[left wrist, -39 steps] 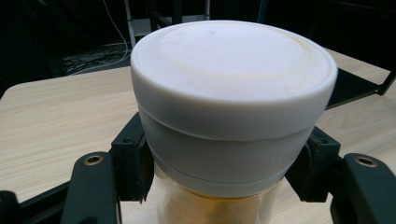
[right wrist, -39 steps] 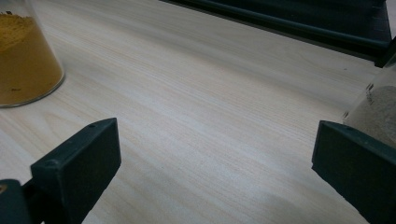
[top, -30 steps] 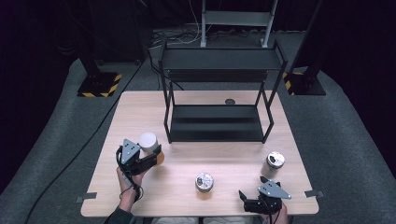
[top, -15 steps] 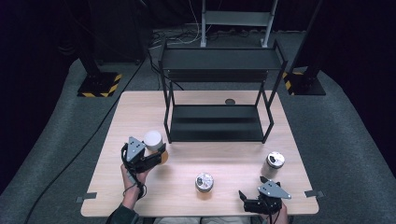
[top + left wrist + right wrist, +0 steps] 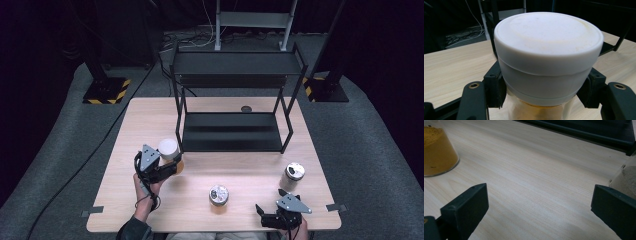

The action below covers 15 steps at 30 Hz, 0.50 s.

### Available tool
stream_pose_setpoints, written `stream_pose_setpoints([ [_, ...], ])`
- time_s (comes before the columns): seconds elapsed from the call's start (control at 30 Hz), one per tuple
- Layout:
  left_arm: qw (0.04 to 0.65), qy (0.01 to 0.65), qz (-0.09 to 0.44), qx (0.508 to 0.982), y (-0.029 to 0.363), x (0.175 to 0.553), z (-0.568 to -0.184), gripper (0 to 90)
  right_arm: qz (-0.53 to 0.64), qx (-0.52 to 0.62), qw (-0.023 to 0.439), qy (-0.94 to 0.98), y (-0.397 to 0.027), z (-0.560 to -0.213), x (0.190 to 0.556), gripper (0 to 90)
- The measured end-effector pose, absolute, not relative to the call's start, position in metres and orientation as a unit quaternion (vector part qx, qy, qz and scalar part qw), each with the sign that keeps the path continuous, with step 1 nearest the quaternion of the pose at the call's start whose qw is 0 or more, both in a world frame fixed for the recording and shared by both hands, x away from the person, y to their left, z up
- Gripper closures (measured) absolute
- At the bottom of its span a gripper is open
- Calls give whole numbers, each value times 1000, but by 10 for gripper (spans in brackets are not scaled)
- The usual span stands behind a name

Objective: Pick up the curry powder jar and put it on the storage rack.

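- A light wooden table stands on a grey carpet floor.
- A black metal shelf rack sits on the table.
- The room behind is dark.
- Black stands with yellow stripes rest on the floor.

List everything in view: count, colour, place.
white-lidded jar: one, white lid, amber contents, front left of the table, in the left claw.
silver-lidded jars: two, front centre and front right.
shelf rack: one, black, two-tier, back centre of the table.
table: one, light wood.
round disc: one, dark, on the table behind the rack.
left claw: black, shut on the white-lidded jar.
right claw: black, jaws open, front right edge.
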<state>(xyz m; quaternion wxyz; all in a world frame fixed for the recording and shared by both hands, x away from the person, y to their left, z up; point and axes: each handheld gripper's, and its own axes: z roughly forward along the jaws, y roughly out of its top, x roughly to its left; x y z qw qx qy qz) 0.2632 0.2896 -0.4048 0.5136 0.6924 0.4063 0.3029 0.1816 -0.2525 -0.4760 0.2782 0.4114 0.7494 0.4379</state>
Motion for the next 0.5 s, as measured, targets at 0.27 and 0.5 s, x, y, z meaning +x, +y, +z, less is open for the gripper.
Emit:
stream_pose_setpoints([
  [0.27,514,401,299,697,284,268,-403,347,438,411,278,749,-253,-476,181,3],
  [0.5,515,397,299,699,280,271,-402,347,438,411,279,749,-252,-476,181,3],
])
